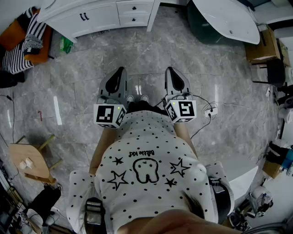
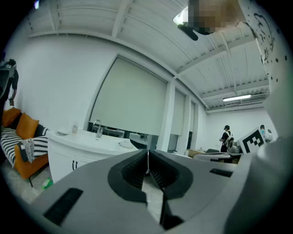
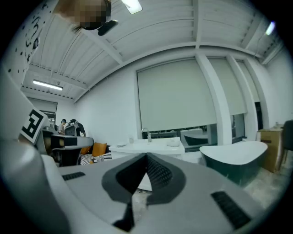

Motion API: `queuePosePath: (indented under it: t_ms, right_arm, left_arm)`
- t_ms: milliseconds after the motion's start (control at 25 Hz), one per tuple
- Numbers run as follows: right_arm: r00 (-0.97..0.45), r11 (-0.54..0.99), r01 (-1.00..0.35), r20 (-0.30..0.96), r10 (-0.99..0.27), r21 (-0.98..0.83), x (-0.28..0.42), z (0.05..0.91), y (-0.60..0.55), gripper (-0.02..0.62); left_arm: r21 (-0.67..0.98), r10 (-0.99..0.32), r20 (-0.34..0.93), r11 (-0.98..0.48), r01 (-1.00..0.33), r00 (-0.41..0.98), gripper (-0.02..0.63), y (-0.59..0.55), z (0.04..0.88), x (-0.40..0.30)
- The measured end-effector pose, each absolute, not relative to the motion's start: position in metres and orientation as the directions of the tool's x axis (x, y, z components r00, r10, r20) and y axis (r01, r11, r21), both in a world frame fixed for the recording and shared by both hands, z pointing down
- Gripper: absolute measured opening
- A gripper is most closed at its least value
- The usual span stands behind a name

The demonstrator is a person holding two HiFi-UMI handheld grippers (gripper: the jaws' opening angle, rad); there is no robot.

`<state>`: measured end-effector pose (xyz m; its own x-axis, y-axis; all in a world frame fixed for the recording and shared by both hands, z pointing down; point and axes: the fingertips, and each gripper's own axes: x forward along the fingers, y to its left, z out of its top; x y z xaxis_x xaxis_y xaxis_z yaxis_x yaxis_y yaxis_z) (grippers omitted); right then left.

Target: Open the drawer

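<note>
While the person stands holding both tools at waist height, the left gripper (image 1: pixel 120 72) and the right gripper (image 1: pixel 170 71) each have their jaws pressed together on nothing. Well ahead, across the grey marble floor (image 1: pixel 151 55), the white vanity cabinet (image 1: pixel 91 20) has its drawers (image 1: pixel 134 8) closed.

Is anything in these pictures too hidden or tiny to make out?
White cabinet, head view: countertop cut off by the top edge.
Its drawers, left gripper view: hidden behind the shut left gripper.
Small white items on wooden stool, head view: too small to identify.
</note>
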<state>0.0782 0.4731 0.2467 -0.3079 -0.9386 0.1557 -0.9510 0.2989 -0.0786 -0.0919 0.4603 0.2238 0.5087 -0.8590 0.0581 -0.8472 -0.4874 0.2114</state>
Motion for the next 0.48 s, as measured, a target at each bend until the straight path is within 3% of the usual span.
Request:
queuePosePath:
  t_ms: [480]
  right_arm:
    - [-0.311, 0.306, -0.950, 0.153, -0.938, -0.054, 0.0819, 0.2449, 0.4716, 0.014]
  left_arm:
    - [0.196, -0.866, 0.071, -0.475, -0.858, 0.495, 0.011, 0.4590, 0.2255, -0.0897]
